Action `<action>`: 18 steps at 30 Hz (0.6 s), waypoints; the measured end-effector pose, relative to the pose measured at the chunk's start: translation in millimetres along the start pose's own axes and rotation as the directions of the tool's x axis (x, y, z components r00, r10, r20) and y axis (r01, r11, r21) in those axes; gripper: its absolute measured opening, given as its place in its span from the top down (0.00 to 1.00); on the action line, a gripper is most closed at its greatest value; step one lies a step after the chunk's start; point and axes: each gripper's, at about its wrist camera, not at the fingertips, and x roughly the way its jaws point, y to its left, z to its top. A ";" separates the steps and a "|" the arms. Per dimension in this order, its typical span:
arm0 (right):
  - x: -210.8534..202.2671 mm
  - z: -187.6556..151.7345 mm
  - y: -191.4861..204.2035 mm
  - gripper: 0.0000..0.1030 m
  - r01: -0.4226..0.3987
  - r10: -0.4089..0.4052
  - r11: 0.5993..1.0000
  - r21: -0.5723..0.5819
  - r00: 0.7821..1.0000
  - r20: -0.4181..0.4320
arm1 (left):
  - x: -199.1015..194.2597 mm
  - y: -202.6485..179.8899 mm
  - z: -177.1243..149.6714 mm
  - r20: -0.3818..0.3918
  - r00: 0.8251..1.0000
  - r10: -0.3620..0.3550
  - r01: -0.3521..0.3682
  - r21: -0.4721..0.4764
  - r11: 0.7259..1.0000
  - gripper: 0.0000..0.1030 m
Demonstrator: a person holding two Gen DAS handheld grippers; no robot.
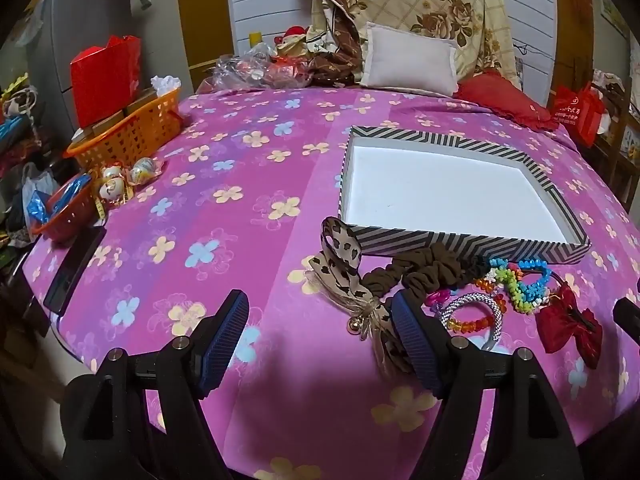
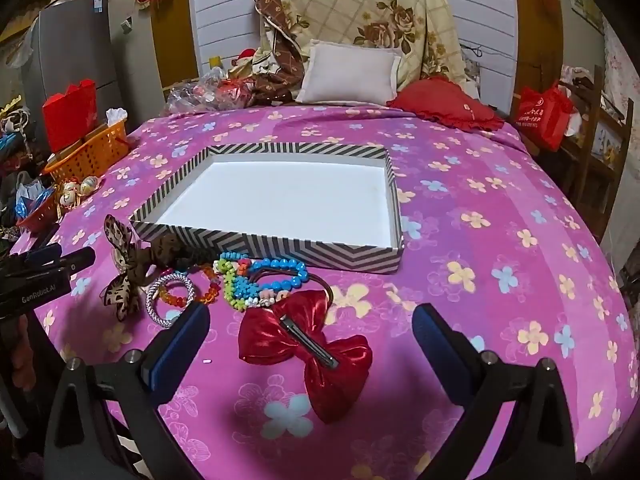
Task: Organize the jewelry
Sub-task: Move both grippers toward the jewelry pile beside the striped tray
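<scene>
Currently, both grippers hover over a bed covered by a pink floral sheet point(image 2: 500, 208). The left gripper point(image 1: 320, 344) has its jaws apart with nothing between them; its right finger overlaps the leopard-print ribbon bow point(image 1: 348, 276) in the left wrist view, and contact cannot be determined. The right gripper point(image 2: 310, 344) also has its jaws apart, with the red satin hair bow point(image 2: 316, 356) lying clip side up on the sheet between the two fingers, not clamped.

A shallow striped box point(image 2: 240, 242) with a white interior sits on the sheet beyond the jewelry. All task items lie outside it, along its near wall:
- brown scrunchie point(image 1: 420, 272), against the box wall;
- silver bangle point(image 2: 160, 312), with an orange bead bracelet point(image 2: 176, 300) overlapping it;
- blue bead bracelet point(image 2: 276, 270) and a multicolour bead string point(image 2: 236, 292), tangled together just beyond the red bow.

An orange basket point(image 1: 132, 136) stands at the left edge of the bed. A white pillow point(image 2: 348, 76) rests at the head.
</scene>
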 end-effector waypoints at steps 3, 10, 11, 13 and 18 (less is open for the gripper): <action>-3.2 -2.1 -3.2 0.00 -0.003 0.003 1.000 -0.002 1.000 0.005 | -2.8 -1.7 0.0 0.007 1.000 0.001 0.000 -0.001 1.000 0.43; -1.6 0.3 2.8 0.00 -0.025 0.025 1.000 -0.006 1.000 0.008 | -4.8 -4.8 0.3 0.007 1.000 0.000 0.000 0.012 1.000 0.43; -2.8 -0.2 0.7 0.00 -0.027 0.027 1.000 -0.007 1.000 0.012 | -4.3 -4.7 0.2 0.004 1.000 -0.003 0.003 0.012 1.000 0.43; -2.9 -1.5 2.7 0.00 -0.028 0.028 1.000 -0.007 1.000 -0.001 | -4.2 -4.8 -0.5 0.003 1.000 -0.003 0.003 0.013 1.000 0.43; -1.5 -2.1 4.5 0.00 -0.023 0.023 1.000 -0.013 1.000 -0.013 | -4.2 -4.9 -0.2 0.002 1.000 -0.004 0.004 0.011 1.000 0.43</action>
